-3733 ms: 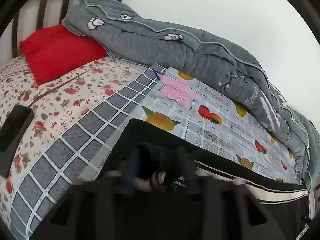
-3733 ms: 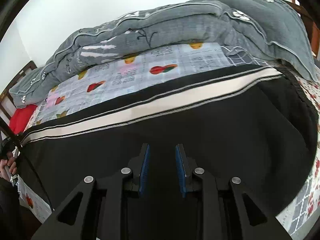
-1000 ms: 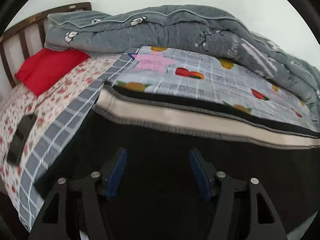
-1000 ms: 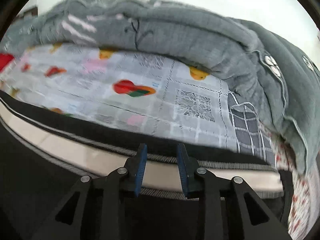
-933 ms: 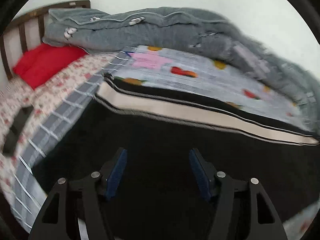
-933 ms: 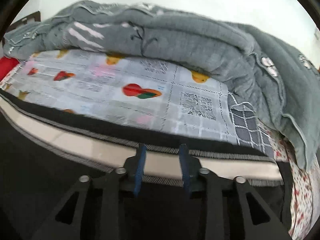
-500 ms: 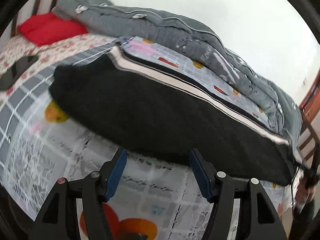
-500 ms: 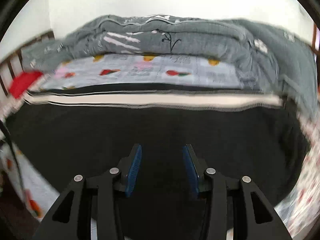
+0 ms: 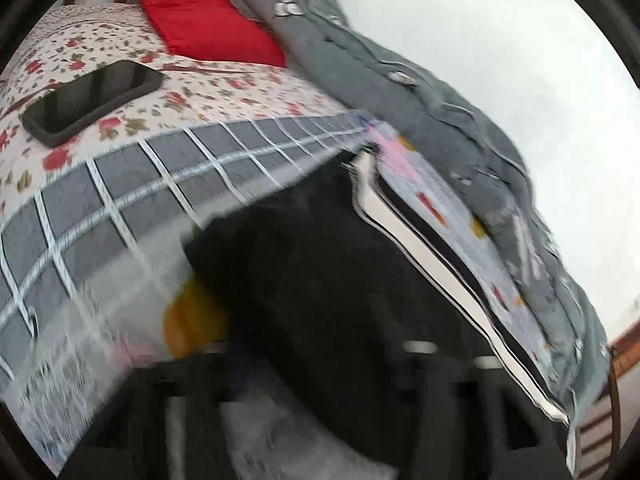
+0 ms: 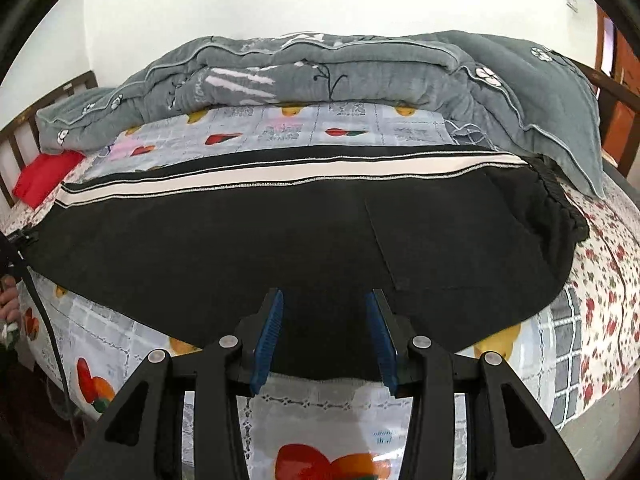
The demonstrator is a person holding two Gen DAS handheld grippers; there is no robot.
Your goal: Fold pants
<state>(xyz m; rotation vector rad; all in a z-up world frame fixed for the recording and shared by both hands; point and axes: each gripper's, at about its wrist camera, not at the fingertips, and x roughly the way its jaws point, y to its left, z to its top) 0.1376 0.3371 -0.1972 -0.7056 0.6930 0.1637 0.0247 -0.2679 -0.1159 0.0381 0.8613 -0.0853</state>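
Left wrist view: the picture is heavily smeared by motion. The black pants with a white side stripe are seen laid across a fruit-printed sheet on the bed. The left tongs appear only as dark blurred shapes at the lower edge, with the near hem end of the pants lying directly before and between them. The jaws are closing; whether the pads already press on the cloth cannot be told from this blur. A dark phone is noted on the floral bedspread, well apart from the pants. A red pillow lies by the headboard, and a grey quilt is bunched along the far side.

Right wrist view: the picture is sharp. The pants are spread lengthwise across the bed, the striped side seam on the far edge and the elastic waistband at the right. The right tongs stand apart, blue pads clearly separated. The near folded edge of the pants lies in the gap between the pads, with no pad seen pressing on it. The quilt is heaped beyond the pants. A hand is partly visible at the left edge.
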